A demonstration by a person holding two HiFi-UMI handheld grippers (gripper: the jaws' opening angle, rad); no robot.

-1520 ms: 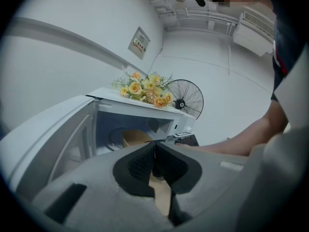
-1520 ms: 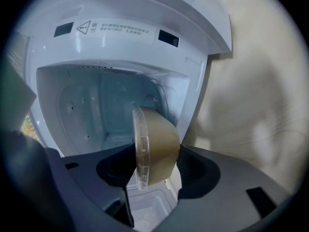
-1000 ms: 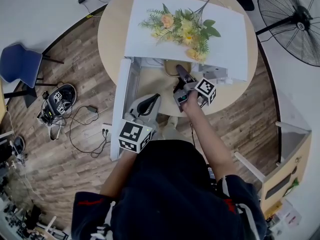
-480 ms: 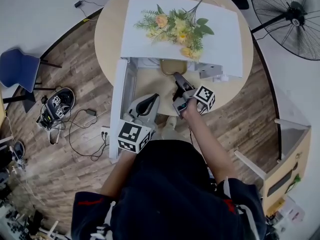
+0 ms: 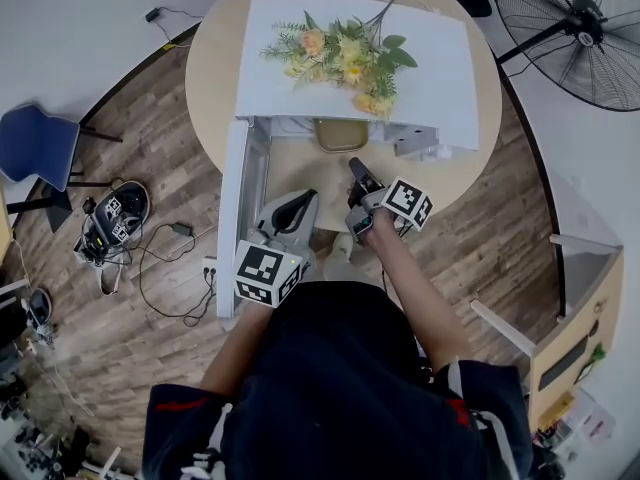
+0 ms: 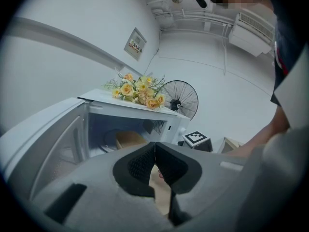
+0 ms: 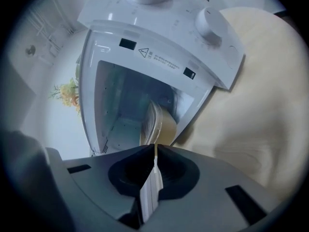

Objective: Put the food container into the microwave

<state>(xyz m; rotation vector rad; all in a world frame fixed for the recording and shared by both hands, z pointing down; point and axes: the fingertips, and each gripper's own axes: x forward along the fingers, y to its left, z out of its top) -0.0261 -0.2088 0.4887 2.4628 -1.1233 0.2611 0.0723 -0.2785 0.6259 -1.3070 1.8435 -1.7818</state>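
Note:
The tan food container [image 5: 340, 133] sits inside the open white microwave [image 5: 440, 88] on the round table. In the right gripper view the container [image 7: 161, 124] stands in the cavity, just beyond the jaws. My right gripper [image 5: 354, 165] is in front of the opening, a little short of the container. Its jaws have just been closing and now meet with nothing between them [image 7: 155, 147]. My left gripper [image 5: 306, 196] hovers lower left of it, beside the open door [image 5: 232, 218]. It is shut and empty [image 6: 154, 144].
Artificial flowers [image 5: 345, 53] lie on top of the microwave. The door swings out to the left, toward me. A standing fan [image 5: 575, 23] is at the far right, a blue chair [image 5: 35, 148] and cables with a device [image 5: 115, 218] on the floor at left.
My right gripper has drawn back a little from the microwave opening, rolled, and its jaws have come together. The left gripper has stayed put.

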